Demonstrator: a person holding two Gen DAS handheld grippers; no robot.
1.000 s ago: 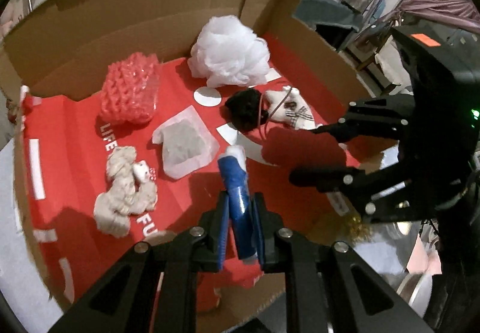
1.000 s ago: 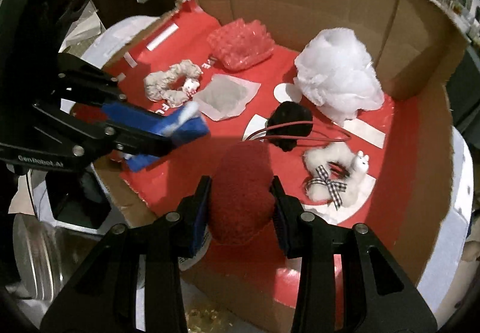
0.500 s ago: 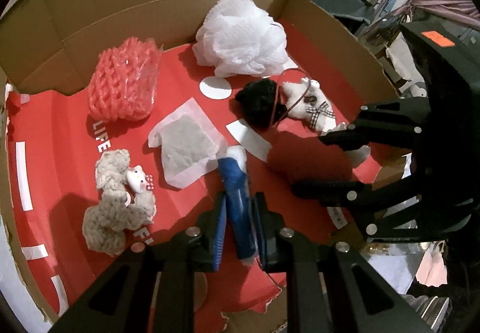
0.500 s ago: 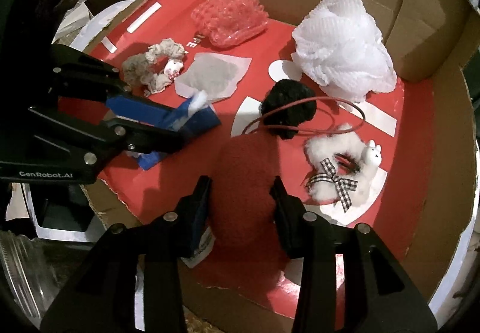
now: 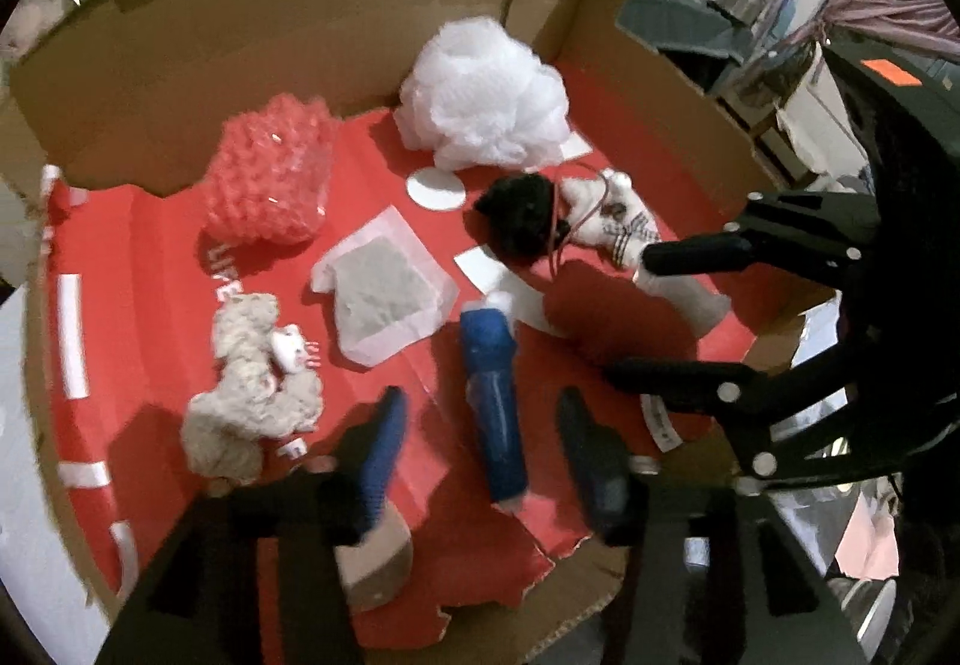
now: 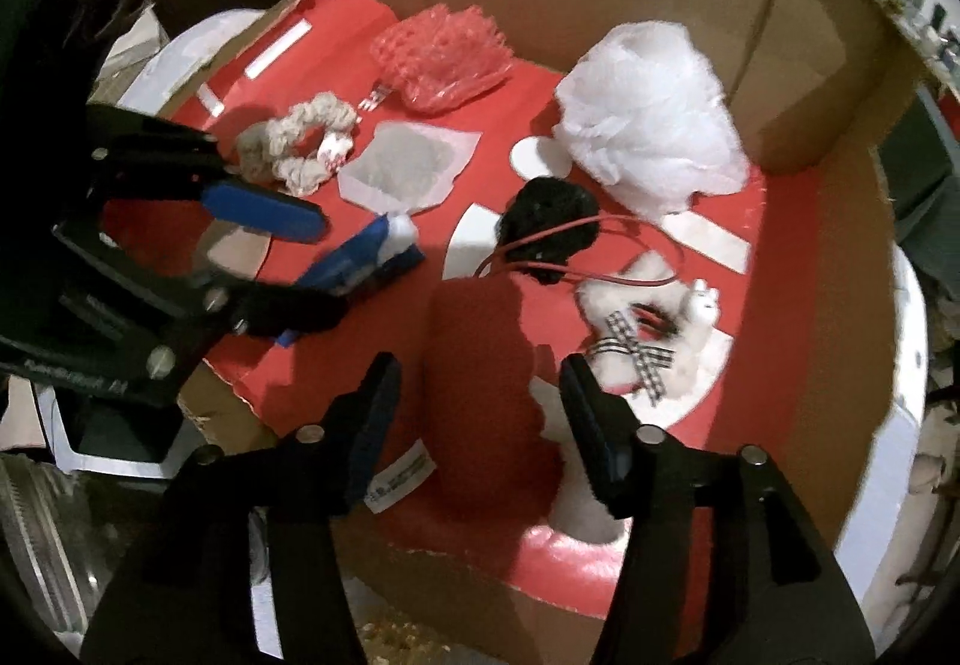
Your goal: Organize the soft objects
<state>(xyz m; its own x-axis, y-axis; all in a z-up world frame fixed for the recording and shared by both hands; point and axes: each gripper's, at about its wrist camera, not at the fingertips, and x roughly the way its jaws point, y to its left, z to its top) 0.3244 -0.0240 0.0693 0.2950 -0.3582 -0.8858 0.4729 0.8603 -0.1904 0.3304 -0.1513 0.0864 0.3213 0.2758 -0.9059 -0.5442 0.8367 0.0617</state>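
Container: cardboard box (image 5: 180, 65) with red lining, filling most of both views.
Blue roll (image 5: 495, 395): lower centre of left wrist view, lying on the red floor between the left tongs (image 5: 480, 425); likely light, squashy fabric; best pinched mid-length.
Left tongs: jaws have just been opening, now apart, pads clear of the roll.
Red plush (image 6: 480, 395): lower centre of right wrist view, between the right tongs (image 6: 480, 401); probably soft and springy, its nap giving grip; take across the narrow waist.
Right tongs: jaws have just been opening, now apart, not pressing the plush.
White mesh puff (image 5: 486, 95): upper centre, against the back wall; airy, compresses freely.
Pink bubble wrap (image 5: 270, 173): upper left; crushable.
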